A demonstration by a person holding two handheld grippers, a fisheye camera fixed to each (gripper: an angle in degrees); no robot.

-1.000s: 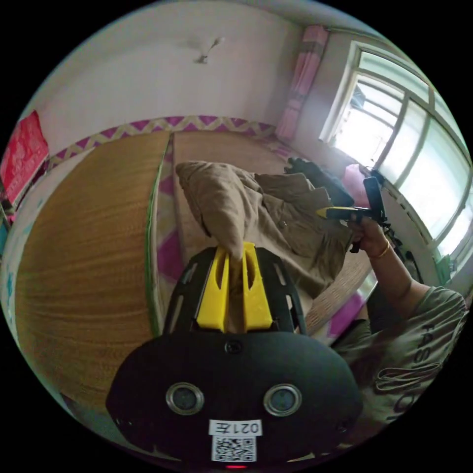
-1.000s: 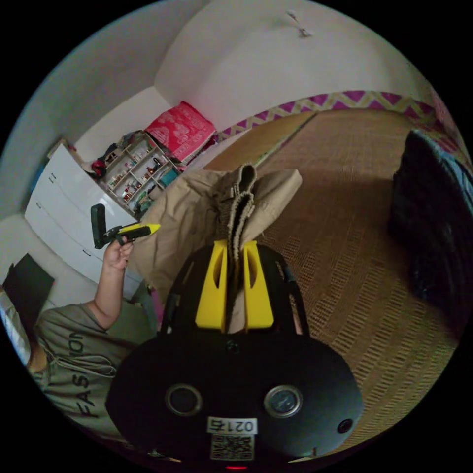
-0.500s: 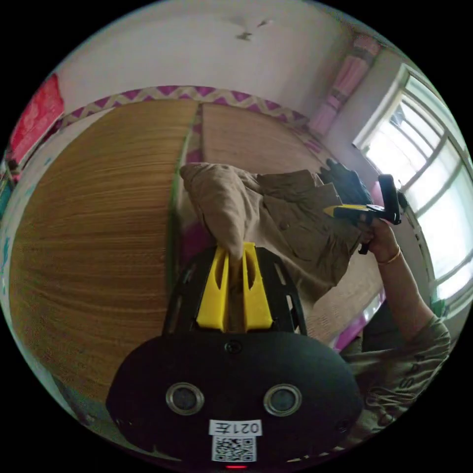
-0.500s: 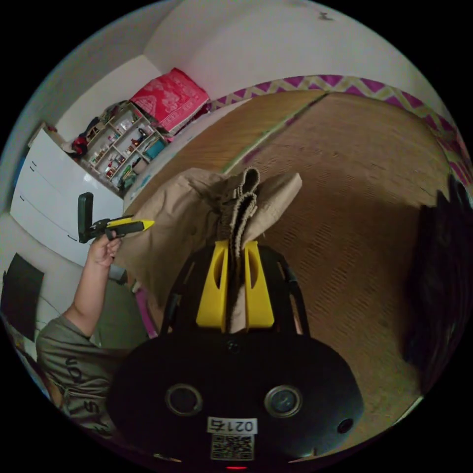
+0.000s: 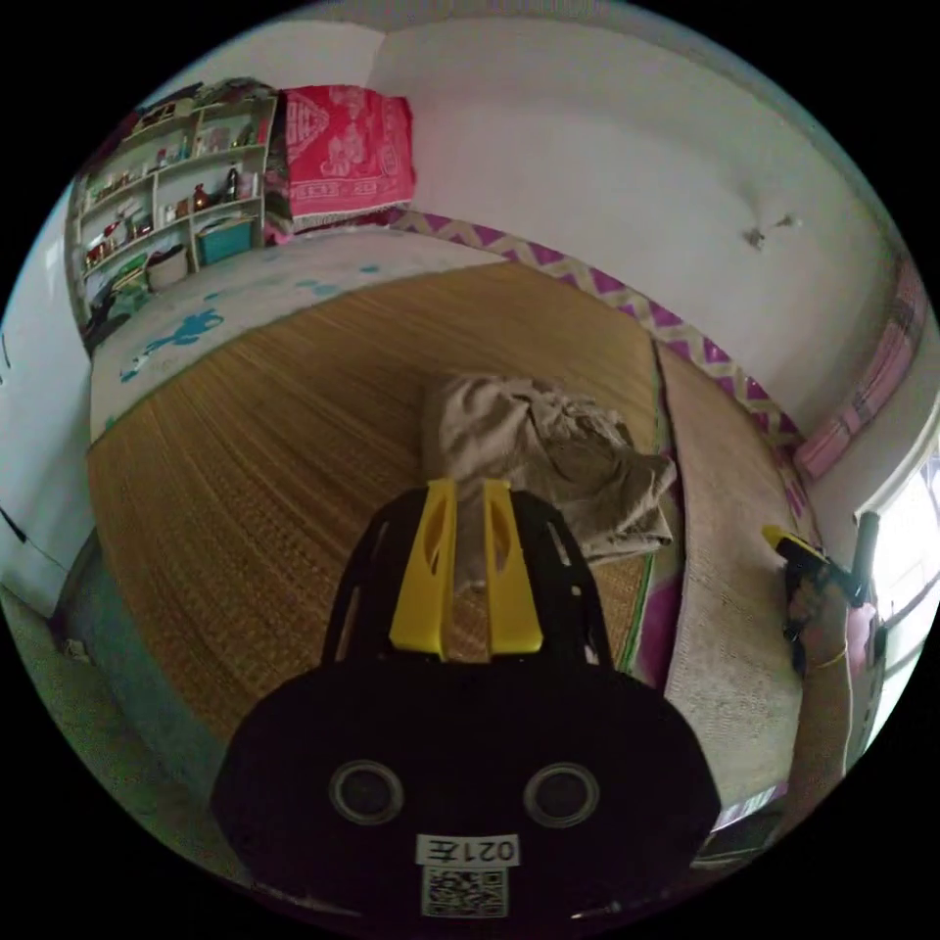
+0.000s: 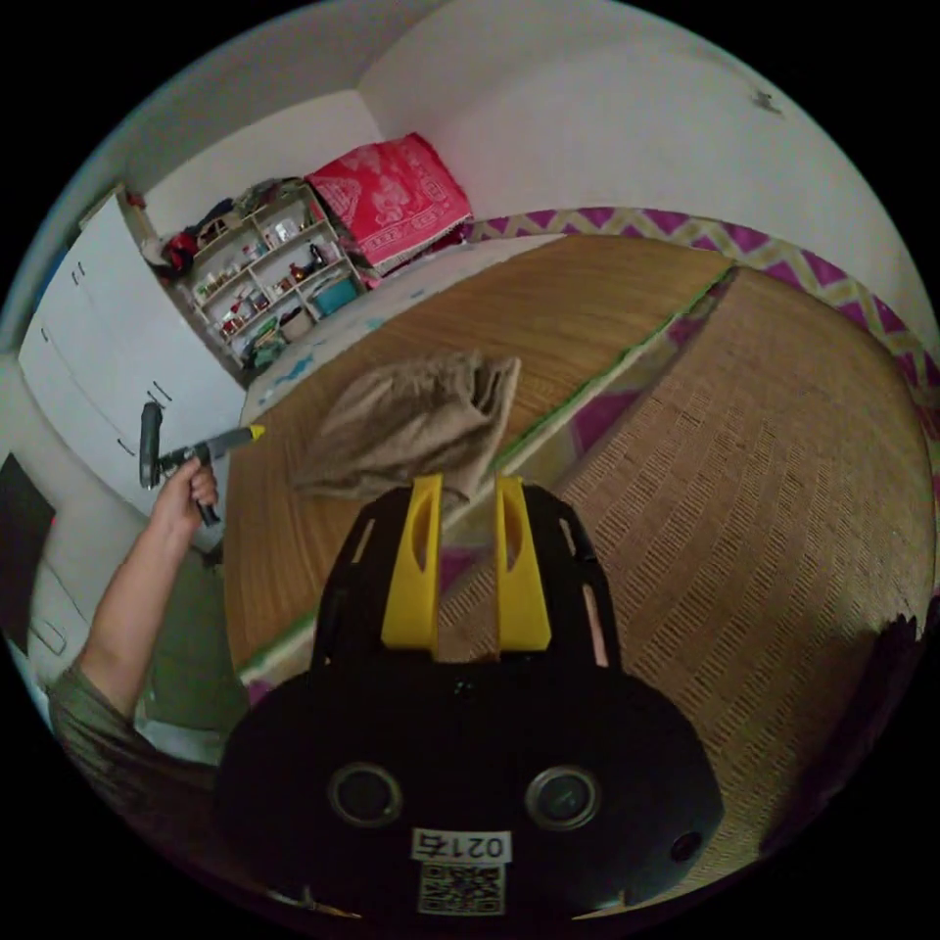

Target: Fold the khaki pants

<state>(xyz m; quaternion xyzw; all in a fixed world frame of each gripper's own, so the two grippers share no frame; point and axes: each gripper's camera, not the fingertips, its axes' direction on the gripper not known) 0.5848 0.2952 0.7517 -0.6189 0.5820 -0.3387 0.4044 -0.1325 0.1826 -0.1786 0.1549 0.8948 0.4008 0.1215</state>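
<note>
Both my grippers are released: the left gripper (image 5: pixel 466 490) and right gripper (image 6: pixel 466 485) hold nothing, jaws apart. The khaki pants (image 5: pixel 543 465) lie bunched on the woven mat (image 5: pixel 294 450) (mid-frame, just above my jaws).
</note>
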